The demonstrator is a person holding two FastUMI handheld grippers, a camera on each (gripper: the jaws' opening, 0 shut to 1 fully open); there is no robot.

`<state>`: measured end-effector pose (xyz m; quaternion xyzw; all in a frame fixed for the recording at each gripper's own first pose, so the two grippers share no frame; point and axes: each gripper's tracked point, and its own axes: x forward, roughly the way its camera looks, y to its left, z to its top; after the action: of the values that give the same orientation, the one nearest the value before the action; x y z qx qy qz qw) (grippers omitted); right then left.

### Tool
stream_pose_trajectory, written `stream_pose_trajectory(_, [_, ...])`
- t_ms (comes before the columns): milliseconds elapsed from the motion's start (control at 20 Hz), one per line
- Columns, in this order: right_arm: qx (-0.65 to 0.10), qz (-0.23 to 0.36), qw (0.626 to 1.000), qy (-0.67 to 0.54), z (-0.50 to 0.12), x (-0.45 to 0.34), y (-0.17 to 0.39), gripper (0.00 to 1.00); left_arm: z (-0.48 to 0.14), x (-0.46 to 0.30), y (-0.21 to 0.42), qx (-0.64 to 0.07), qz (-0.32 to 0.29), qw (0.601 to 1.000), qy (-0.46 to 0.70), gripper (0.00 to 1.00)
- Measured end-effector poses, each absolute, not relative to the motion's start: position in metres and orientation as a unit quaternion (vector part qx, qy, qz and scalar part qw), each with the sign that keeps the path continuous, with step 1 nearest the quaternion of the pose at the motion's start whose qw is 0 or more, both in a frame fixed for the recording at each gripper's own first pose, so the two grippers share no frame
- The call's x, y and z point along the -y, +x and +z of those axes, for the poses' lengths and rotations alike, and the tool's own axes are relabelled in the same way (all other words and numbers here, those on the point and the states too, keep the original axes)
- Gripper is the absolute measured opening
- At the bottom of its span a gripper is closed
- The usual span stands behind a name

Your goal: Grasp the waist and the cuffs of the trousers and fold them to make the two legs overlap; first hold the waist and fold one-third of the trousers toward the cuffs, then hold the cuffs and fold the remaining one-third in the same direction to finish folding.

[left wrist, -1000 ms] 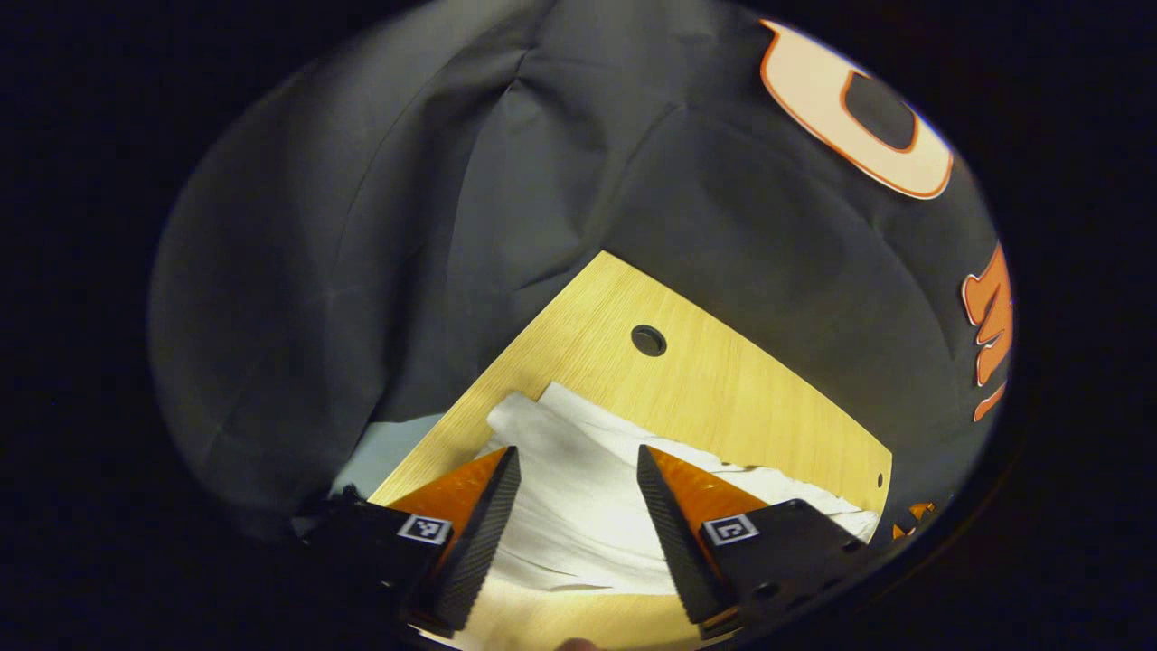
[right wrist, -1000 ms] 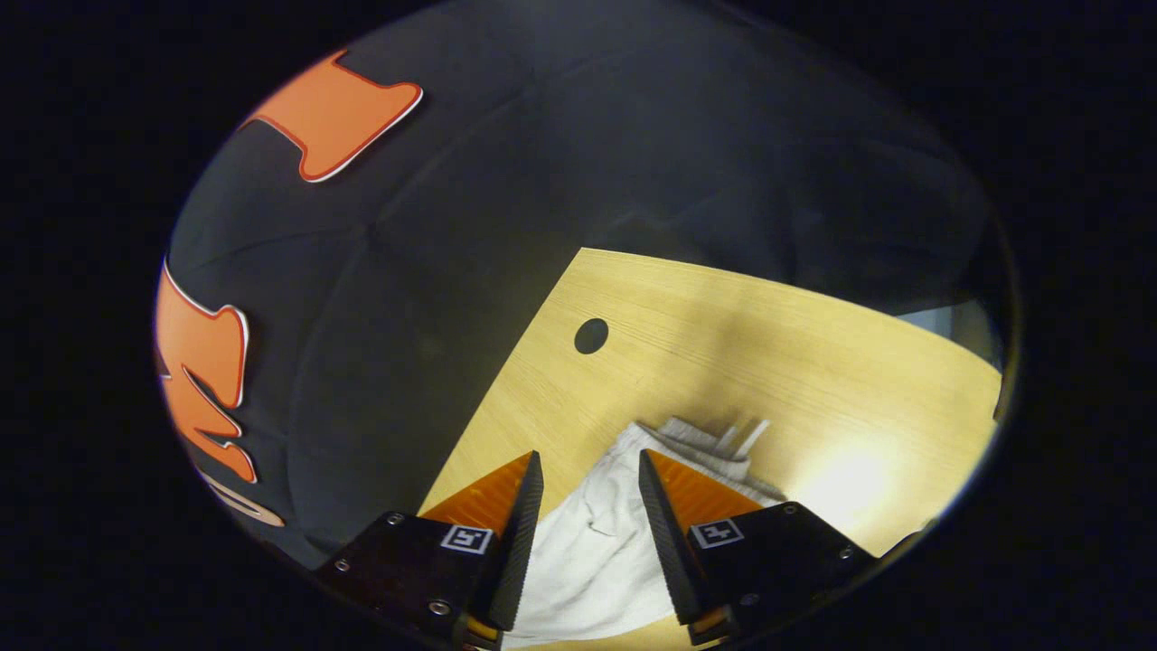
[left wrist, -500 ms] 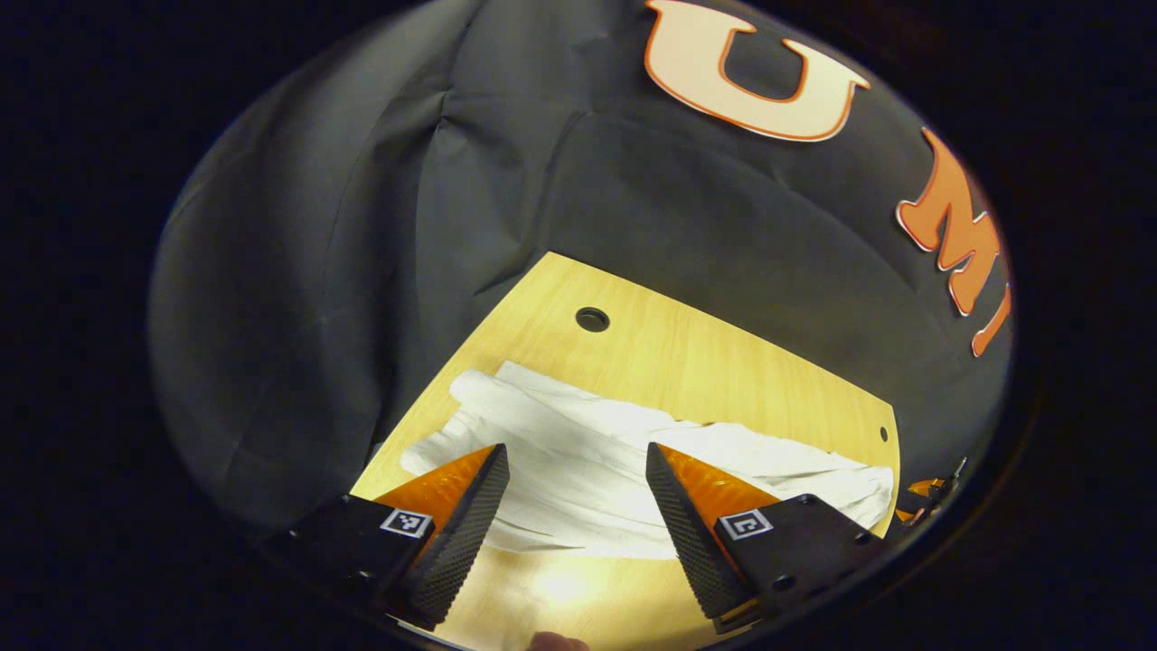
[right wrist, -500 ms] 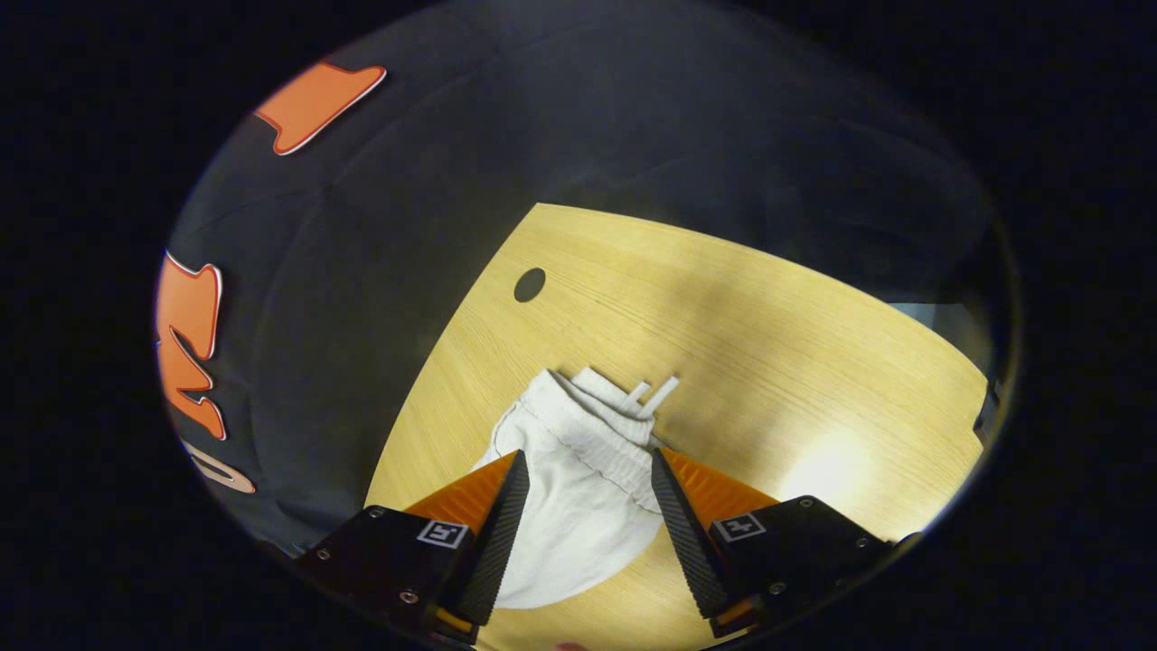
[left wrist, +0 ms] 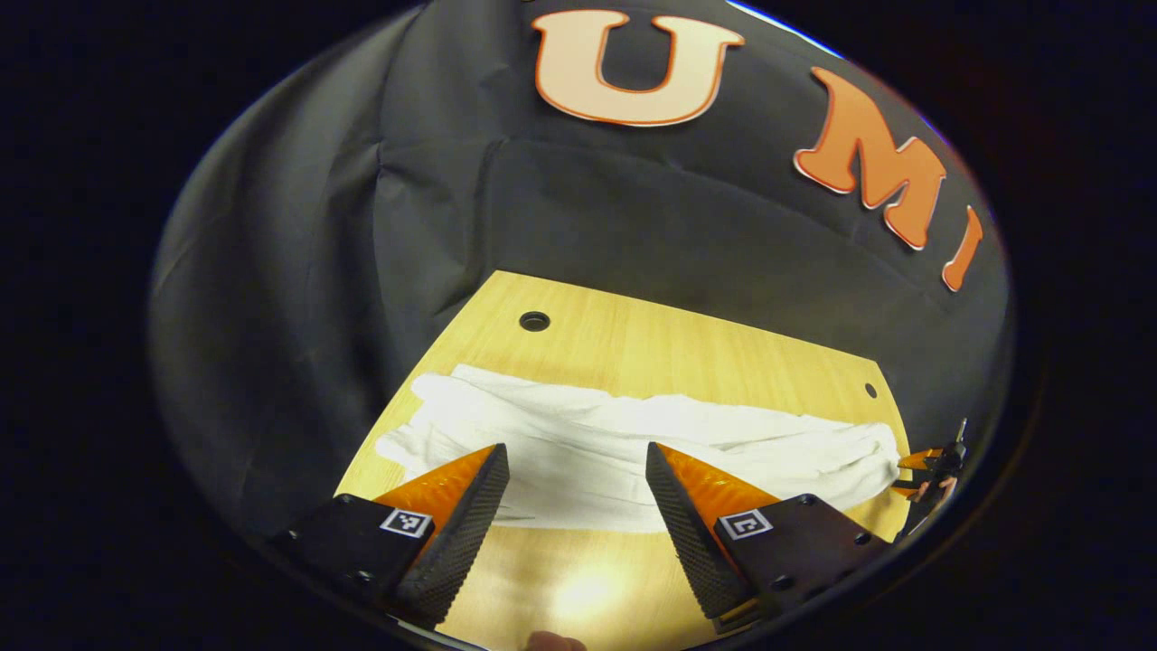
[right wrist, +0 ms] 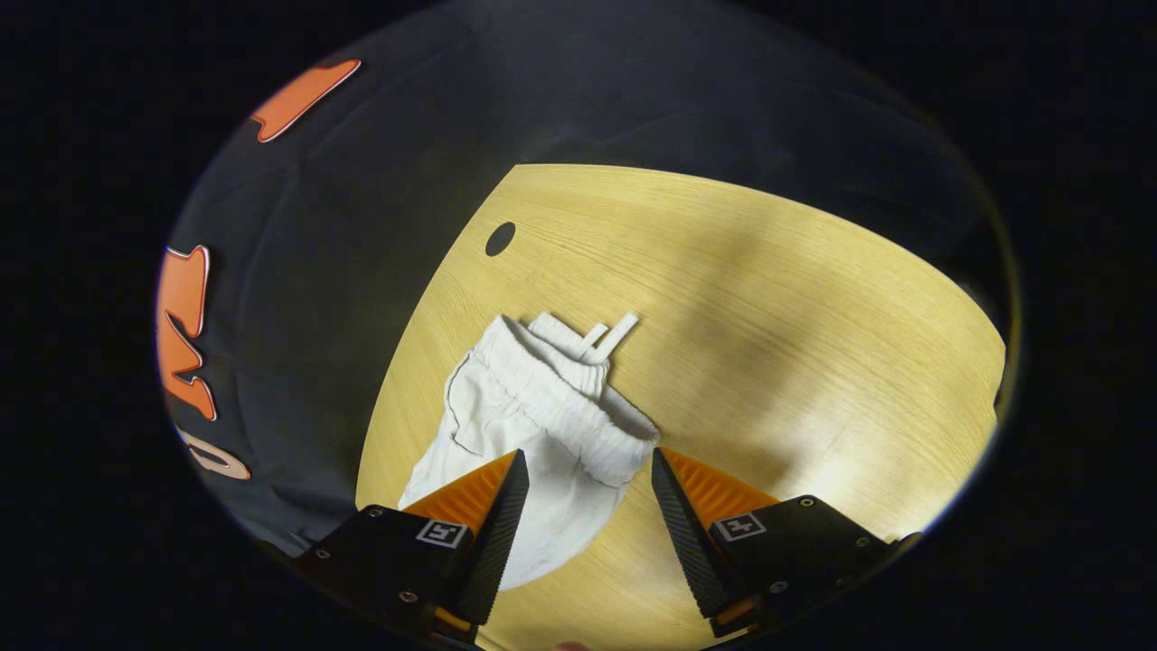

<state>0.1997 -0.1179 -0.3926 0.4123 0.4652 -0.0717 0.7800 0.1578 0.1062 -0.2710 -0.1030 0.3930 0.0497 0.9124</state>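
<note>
- Since the earlier frames, both grippers have been drawn back, so more of the white trousers (left wrist: 633, 452) is seen stretched across the wooden table (left wrist: 687, 353).
- In the left gripper view, the left gripper (left wrist: 574, 470) is spread wide above the legs, holding nothing.
- In the right gripper view, the right gripper (right wrist: 586, 475) is spread above the drawstring waist (right wrist: 560, 384) at frame centre.

The trousers (left wrist: 624, 443) are plain white, with a ribbed waistband (right wrist: 565, 398) and flat white drawstrings (right wrist: 607, 334). The desk (left wrist: 687, 353) beneath is pale yellow wood with fine straight grain and a dark round hole (left wrist: 534, 321).
</note>
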Motion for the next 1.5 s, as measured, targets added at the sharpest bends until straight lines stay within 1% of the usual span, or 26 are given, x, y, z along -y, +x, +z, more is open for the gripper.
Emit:
stream_pose_trajectory(250, [-0.451,-0.055,0.783,0.425,-0.408,0.116,0.211,0.83,-0.264,-0.071,0.143,-0.393,0.028,0.915,-0.086,1.00])
stream_pose_trajectory(450, [-0.415,-0.053,0.781,0.463,-0.401,0.132,0.213,0.83,-0.268,-0.043,0.137,-0.403,0.014,0.912,-0.075,0.99])
stream_pose_trajectory(500, [-0.405,-0.054,0.781,0.473,-0.399,0.137,0.215,0.74,-0.271,-0.039,0.137,-0.406,0.012,0.911,-0.073,1.00])
stream_pose_trajectory(550, [-0.396,-0.056,0.781,0.480,-0.400,0.140,0.217,0.74,-0.272,-0.034,0.138,-0.409,0.008,0.910,-0.070,1.00])
stream_pose_trajectory(600, [-0.388,-0.058,0.782,0.484,-0.401,0.143,0.224,0.83,-0.275,-0.027,0.139,-0.412,0.003,0.909,-0.065,1.00])
stream_pose_trajectory(650, [-0.381,-0.061,0.782,0.490,-0.402,0.146,0.226,0.82,-0.276,-0.022,0.140,-0.415,-0.002,0.908,-0.060,1.00])
stream_pose_trajectory(700, [-0.375,-0.065,0.781,0.496,-0.403,0.149,0.227,0.70,-0.278,-0.019,0.142,-0.417,-0.006,0.907,-0.058,1.00])
stream_pose_trajectory(750, [-0.371,-0.068,0.780,0.499,-0.404,0.151,0.226,0.78,-0.280,-0.014,0.145,-0.419,-0.009,0.906,-0.058,1.00])
stream_pose_trajectory(850, [-0.369,-0.077,0.783,0.495,-0.410,0.157,0.223,0.68,-0.283,-0.009,0.145,-0.423,-0.014,0.904,-0.060,1.00])
stream_pose_trajectory(900, [-0.370,-0.080,0.784,0.492,-0.410,0.157,0.222,0.45,-0.285,-0.006,0.146,-0.425,-0.015,0.903,-0.062,1.00])
stream_pose_trajectory(950, [-0.376,-0.080,0.780,0.494,-0.413,0.156,0.221,0.46,-0.285,-0.003,0.147,-0.427,-0.017,0.902,-0.064,1.00])
stream_pose_trajectory(1000, [-0.381,-0.082,0.775,0.497,-0.414,0.154,0.221,0.33,-0.287,0.000,0.149,-0.428,-0.019,0.901,-0.066,1.00])
stream_pose_trajectory(1050, [-0.384,-0.079,0.769,0.505,-0.414,0.149,0.221,0.25,-0.288,0.003,0.149,-0.429,-0.021,0.900,-0.067,1.00])
stream_pose_trajectory(1100, [-0.383,-0.073,0.766,0.511,-0.414,0.142,0.223,0.15,-0.288,0.005,0.149,-0.429,-0.022,0.900,-0.069,1.00])
stream_pose_trajectory(1150, [-0.380,-0.067,0.764,0.517,-0.412,0.139,0.223,0.12,-0.288,0.005,0.149,-0.431,-0.023,0.899,-0.071,1.00])
stream_pose_trajectory(1200, [-0.375,-0.062,0.761,0.526,-0.406,0.140,0.223,0.13,-0.289,0.005,0.149,-0.431,-0.023,0.899,-0.073,1.00])
stream_pose_trajectory(1250, [-0.367,-0.052,0.756,0.540,-0.400,0.136,0.225,0.08,-0.289,0.005,0.149,-0.431,-0.023,0.899,-0.076,1.00])
stream_pose_trajectory(1350, [-0.354,-0.025,0.745,0.565,-0.381,0.123,0.228,0.07,-0.289,0.005,0.147,-0.429,-0.023,0.899,-0.082,1.00])
stream_pose_trajectory(1500, [-0.342,0.008,0.739,0.580,-0.360,0.099,0.232,0.08,-0.290,0.005,0.147,-0.426,-0.020,0.900,-0.089,1.00])
